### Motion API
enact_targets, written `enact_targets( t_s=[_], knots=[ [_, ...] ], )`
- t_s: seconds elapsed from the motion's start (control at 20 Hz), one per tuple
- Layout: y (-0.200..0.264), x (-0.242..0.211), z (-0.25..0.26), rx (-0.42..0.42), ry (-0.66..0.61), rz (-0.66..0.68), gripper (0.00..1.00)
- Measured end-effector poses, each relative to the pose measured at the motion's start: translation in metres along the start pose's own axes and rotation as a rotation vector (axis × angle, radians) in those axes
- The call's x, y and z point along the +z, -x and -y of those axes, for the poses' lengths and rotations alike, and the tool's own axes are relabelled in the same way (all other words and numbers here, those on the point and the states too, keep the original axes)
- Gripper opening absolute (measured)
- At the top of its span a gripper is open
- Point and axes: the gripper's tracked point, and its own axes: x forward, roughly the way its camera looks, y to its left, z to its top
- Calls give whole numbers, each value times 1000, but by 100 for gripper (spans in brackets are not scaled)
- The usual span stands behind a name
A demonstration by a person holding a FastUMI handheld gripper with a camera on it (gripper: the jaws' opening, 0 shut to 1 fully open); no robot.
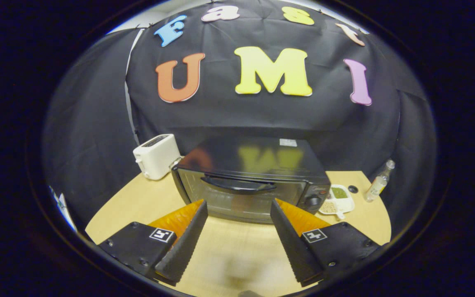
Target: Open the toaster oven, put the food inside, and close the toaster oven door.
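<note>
Gripper view: the tool (238, 206) hangs wide open, holding nothing, above the desk (138, 202). The toaster oven (250, 181) sits shut just ahead. Best approach: line the fingers over its door handle (239, 184), close squarely, then pull down smoothly.

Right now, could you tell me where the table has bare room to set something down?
The open tool frames bare table before the closed toaster oven. More room lies below the white toaster. Crowded: the divided dish and bottle beside the oven.
</note>
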Motion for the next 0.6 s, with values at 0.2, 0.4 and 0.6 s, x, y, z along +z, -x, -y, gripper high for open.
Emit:
enact_targets(
  t_s=[0.2, 0.4, 0.6],
  knots=[
    [84, 51, 23, -72, -10, 128, 98],
    [178, 103, 54, -147, -4, 259, 98],
    [263, 149, 86, -196, -22, 382, 98]
  ],
)
